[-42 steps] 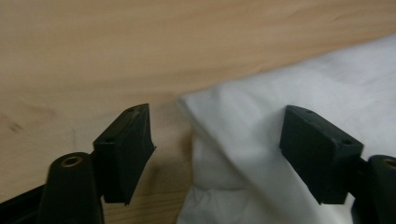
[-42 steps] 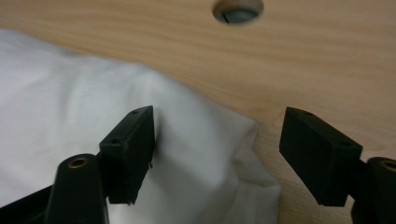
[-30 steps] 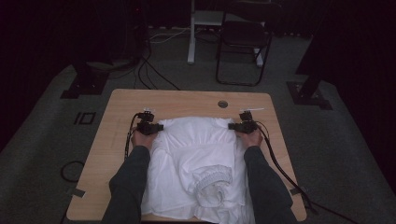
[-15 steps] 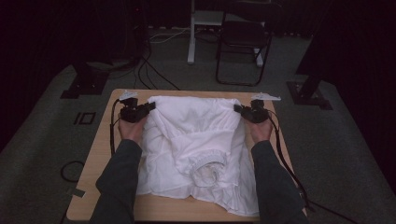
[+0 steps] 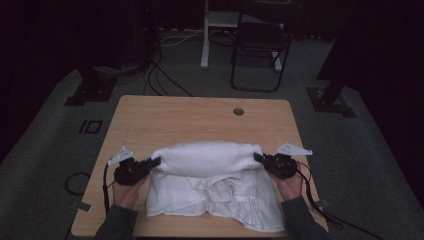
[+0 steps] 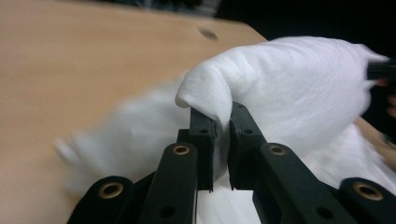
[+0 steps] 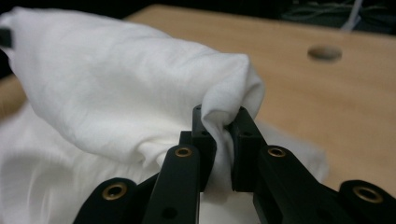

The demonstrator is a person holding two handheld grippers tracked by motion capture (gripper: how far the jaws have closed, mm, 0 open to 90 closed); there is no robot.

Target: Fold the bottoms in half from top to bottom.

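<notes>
- Folding the white cloth on the desk: left claw and right claw each pinch a corner, nearly closed (left's jaws just eased slightly, cloth between them).
- Next, likely lay the raised fold onto the near half, then release.

Wooden table, white cloth lying on it

one white cloth, two claws
</notes>
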